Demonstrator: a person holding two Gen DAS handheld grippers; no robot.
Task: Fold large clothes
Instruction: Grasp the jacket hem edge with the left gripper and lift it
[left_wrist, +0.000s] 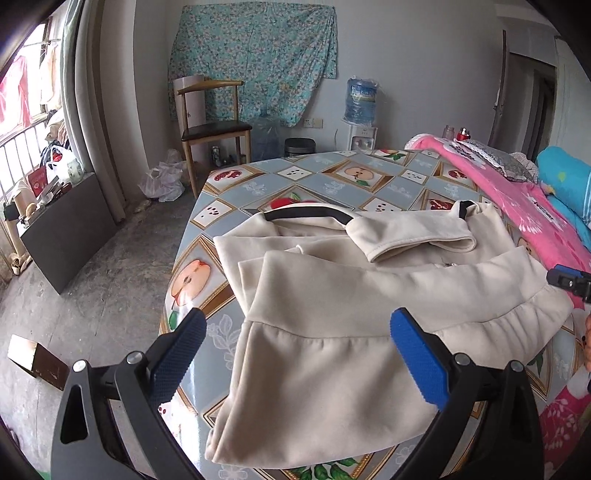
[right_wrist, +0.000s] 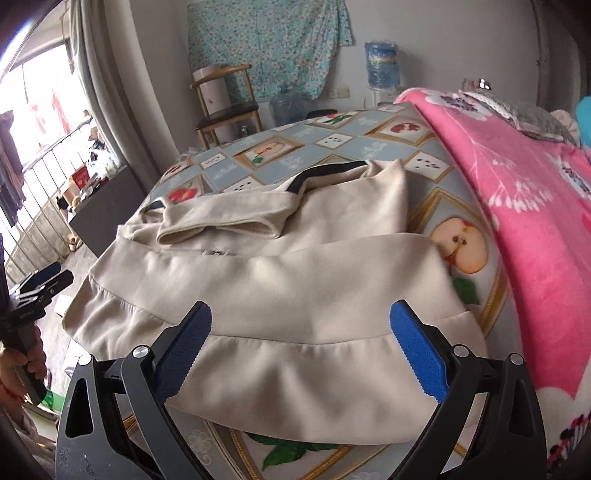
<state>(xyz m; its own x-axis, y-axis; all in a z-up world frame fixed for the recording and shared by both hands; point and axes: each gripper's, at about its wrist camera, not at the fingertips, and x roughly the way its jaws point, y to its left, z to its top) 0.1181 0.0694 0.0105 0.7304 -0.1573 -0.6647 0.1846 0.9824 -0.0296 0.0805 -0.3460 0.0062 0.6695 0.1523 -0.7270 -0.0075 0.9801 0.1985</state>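
Pink blanket (right_wrist: 517, 206) beside cream garment (right_wrist: 280, 295).

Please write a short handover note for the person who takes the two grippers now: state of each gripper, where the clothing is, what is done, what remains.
Left gripper: open, holds nothing, over the near hem.
Right gripper: open, holds nothing, over the same hem from the other side.
Cream garment: lies on the fruit-pattern table, beside the pink blanket.
Done: one sleeve is folded across the body, and the lower part seems folded up.
Left: grasp the hem, finish the folds into a compact stack, smooth it.
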